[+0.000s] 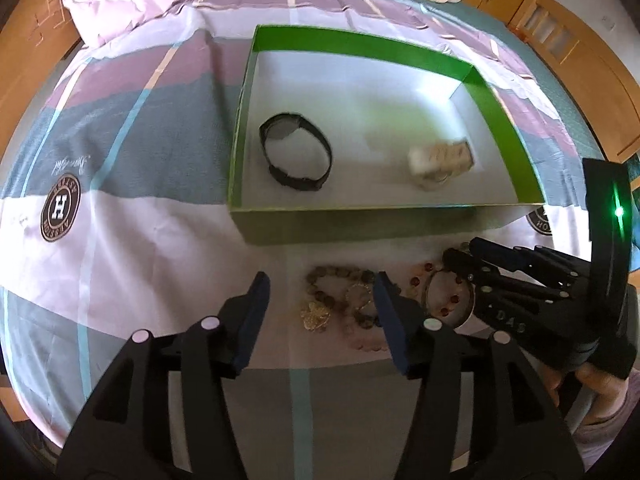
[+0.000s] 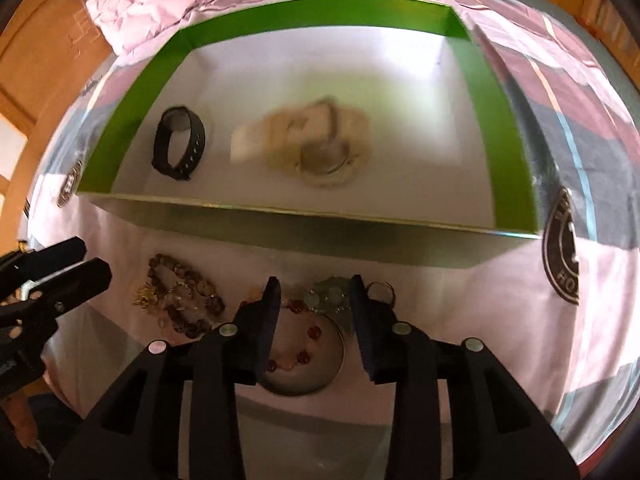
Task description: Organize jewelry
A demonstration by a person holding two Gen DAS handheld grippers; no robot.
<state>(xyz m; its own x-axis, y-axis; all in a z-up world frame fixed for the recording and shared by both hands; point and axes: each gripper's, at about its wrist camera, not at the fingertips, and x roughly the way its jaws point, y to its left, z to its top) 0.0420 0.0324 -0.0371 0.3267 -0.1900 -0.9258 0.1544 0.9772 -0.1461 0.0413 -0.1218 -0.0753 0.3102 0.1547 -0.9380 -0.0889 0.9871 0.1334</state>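
Both tongs were spread, holding nothing: my left gripper (image 1: 320, 284) over the brown bead bracelet (image 1: 340, 300), my right gripper (image 2: 314, 292) over the silver bangle (image 2: 320, 360), all just in front of the green box (image 2: 500, 128). Best approach: pinch one strand low, lift clear of the box's front wall, then drop beside the black watch (image 1: 296, 156).

We see the pale watch (image 2: 304, 148) mid-frame in the green box (image 2: 512, 152) only as a blur. Our right gripper's fingers (image 2: 264, 320) hide part of the amber bracelet (image 2: 304, 344).
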